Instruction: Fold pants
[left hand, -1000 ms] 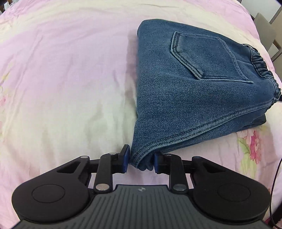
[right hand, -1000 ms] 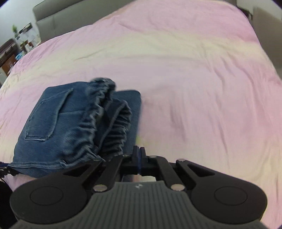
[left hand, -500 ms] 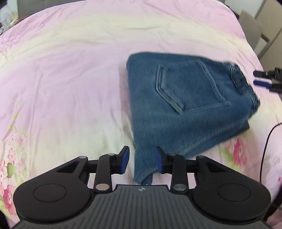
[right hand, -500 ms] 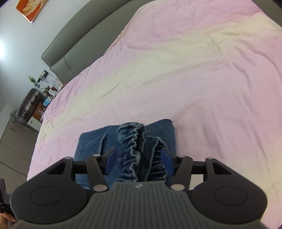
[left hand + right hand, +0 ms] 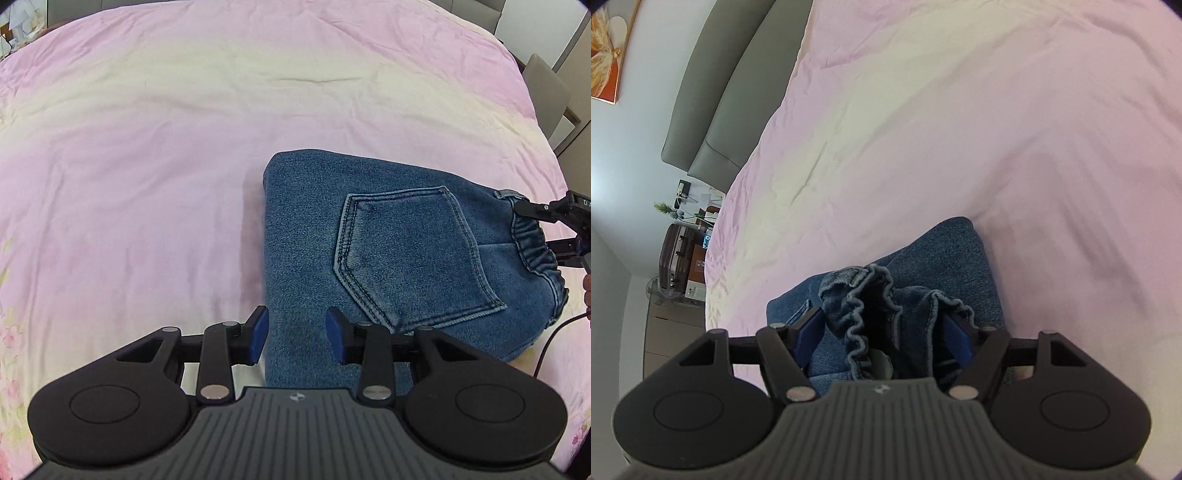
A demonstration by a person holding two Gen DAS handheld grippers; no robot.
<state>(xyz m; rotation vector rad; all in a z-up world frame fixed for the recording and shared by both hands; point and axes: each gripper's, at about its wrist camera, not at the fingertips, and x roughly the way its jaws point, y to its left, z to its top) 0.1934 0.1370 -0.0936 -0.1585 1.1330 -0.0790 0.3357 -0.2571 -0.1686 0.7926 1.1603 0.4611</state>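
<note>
Your pants (image 5: 388, 258) lie folded into a compact blue denim bundle on the pink bed (image 5: 147, 166), back pocket (image 5: 413, 254) facing up and the elastic waistband (image 5: 535, 251) at the bundle's right end in your left view.

Your left gripper (image 5: 297, 338) hangs over the near-left corner of the pants, pointing steeply down. Its jaws have just been opening and now stand partly apart; denim shows between the blue pads (image 5: 258, 334), but neither pad presses on it, so nothing is held on that side. The left pad sits right at the folded edge of the pants, the right pad over the cloth below the pocket.

Your right gripper (image 5: 882, 336) is at the waistband end of the pants. Its jaws sprang apart a moment ago and now stand wide, straddling the gathered waistband (image 5: 871, 314), which stands up in ruffled layers between the pads. The left pad (image 5: 807, 332) stands clear of the ruffles; the right pad is partly hidden behind them, so contact there can't be judged. From the left view, that gripper's black fingers (image 5: 543, 212) bracket the waistband from the far right of the pants.

Beyond the pants in the right view, the bed runs up to a grey headboard (image 5: 716, 110).
</note>
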